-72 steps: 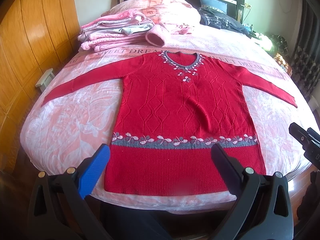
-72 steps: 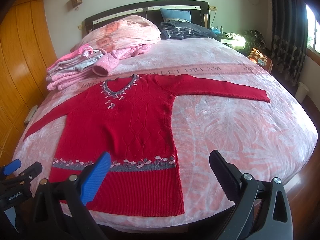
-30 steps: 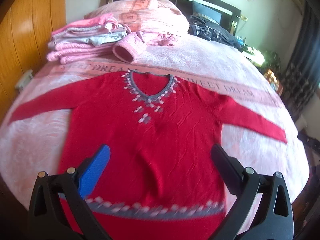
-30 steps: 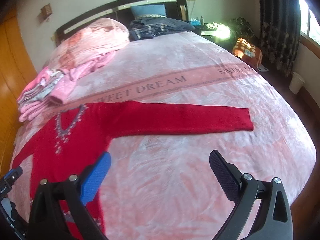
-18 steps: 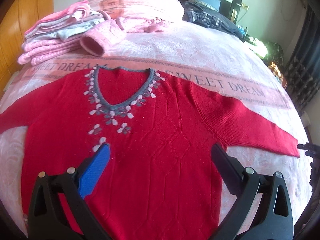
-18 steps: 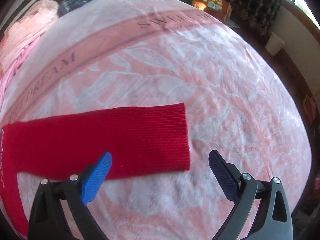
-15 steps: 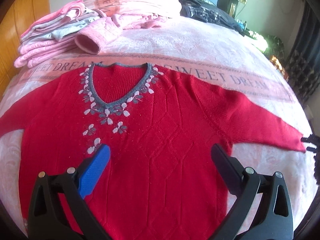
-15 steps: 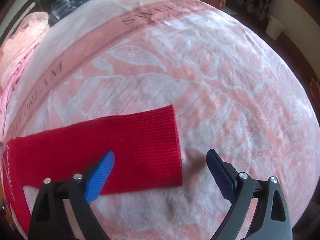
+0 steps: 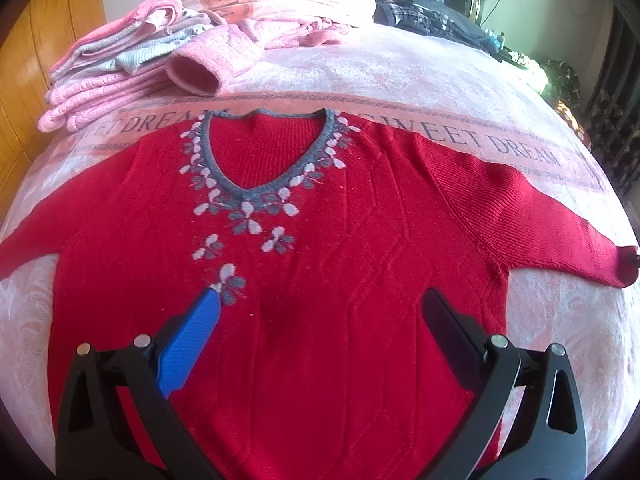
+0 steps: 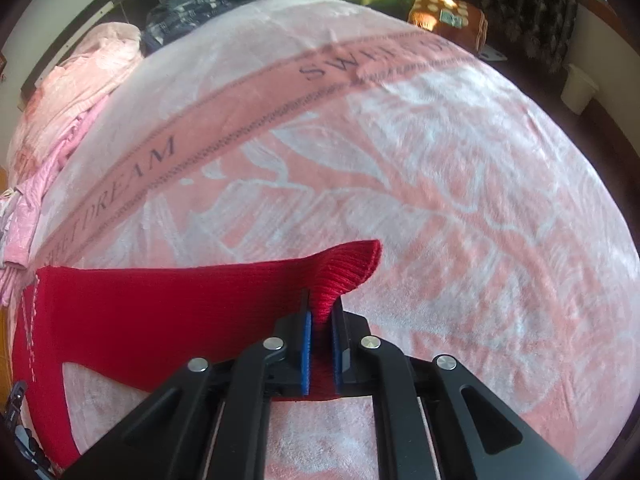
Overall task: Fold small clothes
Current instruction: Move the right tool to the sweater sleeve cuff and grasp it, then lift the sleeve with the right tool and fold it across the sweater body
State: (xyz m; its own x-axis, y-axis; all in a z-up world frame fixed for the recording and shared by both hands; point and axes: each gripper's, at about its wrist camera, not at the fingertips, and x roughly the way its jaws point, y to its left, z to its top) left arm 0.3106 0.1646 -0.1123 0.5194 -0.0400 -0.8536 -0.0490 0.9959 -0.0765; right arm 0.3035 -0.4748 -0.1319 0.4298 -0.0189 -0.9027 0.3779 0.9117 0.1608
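right gripper (image 10: 320, 344): jaws clamped on cuff of red sweater (image 9: 340, 280) | left gripper (image 9: 320, 312): jaws spread, over sweater chest | sweater flat on bed (image 9: 400, 76), neckline at 12 o'clock

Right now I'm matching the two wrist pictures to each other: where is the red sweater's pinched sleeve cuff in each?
Left wrist: cuff at far right edge, mid-height.
Right wrist: cuff centre, clamped by the right gripper.
Shared landmark: the SWEET DREAM band behind it.
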